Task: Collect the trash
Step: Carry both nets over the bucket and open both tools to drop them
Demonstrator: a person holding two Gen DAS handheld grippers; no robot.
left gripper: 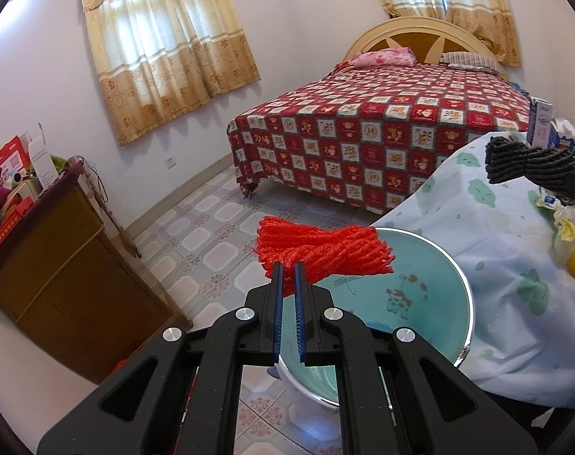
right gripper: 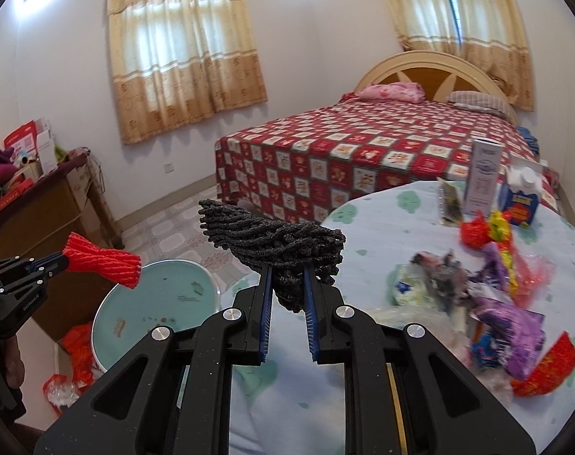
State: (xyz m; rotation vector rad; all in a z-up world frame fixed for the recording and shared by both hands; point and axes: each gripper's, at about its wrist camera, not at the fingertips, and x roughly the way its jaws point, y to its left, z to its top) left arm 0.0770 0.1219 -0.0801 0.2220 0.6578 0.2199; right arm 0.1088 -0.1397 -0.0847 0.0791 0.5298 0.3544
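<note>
Behind my grippers a bedroom is spreading out, with a checked bed (left gripper: 382,129) at about one o'clock and a table (right gripper: 382,220) under a pale printed cloth at three. I am holding a red foam net (left gripper: 321,252) pinched in the left gripper (left gripper: 288,269), its jaws nearly together, and the net is hanging over the near rim of the teal basin (left gripper: 431,265) that is sitting on the floor beside the table. The right gripper (right gripper: 287,271) is clamping a dark net (right gripper: 276,239) with narrow jaws, and it is hovering over the table edge, not yet over the basin, which lies at about eight o'clock from it. I am judging that the red net is overlapping the rim only partly, so letting go now could be dropping it onto the tiles. Both nets are light and springy, so they may be clinging to the ribbed pads. More wrappers (right gripper: 488,303) are waiting on the table at three o'clock, near enough for my right arm to be sweeping them off.
</note>
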